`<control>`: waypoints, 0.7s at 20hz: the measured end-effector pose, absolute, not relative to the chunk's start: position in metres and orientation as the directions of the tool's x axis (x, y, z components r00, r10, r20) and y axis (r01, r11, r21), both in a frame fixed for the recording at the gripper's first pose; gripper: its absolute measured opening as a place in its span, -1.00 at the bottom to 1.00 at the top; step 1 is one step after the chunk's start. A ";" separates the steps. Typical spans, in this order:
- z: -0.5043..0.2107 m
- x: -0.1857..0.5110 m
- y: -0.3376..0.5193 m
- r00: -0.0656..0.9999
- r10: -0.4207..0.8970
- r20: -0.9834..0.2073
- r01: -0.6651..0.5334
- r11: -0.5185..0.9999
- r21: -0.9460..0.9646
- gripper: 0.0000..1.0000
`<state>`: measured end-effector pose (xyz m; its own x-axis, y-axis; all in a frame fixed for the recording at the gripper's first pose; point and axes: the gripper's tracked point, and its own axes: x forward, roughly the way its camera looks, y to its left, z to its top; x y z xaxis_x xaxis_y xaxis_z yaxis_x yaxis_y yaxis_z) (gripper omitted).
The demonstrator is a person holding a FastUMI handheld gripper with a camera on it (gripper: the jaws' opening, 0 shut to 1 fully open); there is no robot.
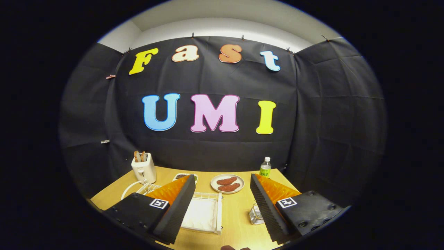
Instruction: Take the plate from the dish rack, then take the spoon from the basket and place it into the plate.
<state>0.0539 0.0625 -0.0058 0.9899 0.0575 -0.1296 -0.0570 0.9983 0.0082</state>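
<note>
Gripper (222, 194) spread wide (holding nothing), toaster (143, 168), bottle (265, 167), meat plate (227, 183) beyond.

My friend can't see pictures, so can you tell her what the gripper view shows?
The open tool hovers over a wooden table, holding nothing. A white dish rack lies between and below its fingers, and a small wire basket sits by the right finger. Beyond are a plate of brown food, a toaster and a bottle.
</note>
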 end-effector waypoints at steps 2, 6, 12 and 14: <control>-0.016 0.071 0.086 0.980 0.083 -0.181 -0.082 0.997 0.012 0.95; -0.043 0.104 0.130 0.955 0.122 -0.272 -0.122 0.992 0.015 0.96; -0.125 0.133 0.163 0.874 0.084 -0.479 -0.081 0.996 0.027 0.96; -0.153 0.141 0.168 0.839 0.068 -0.541 -0.049 0.998 0.049 0.96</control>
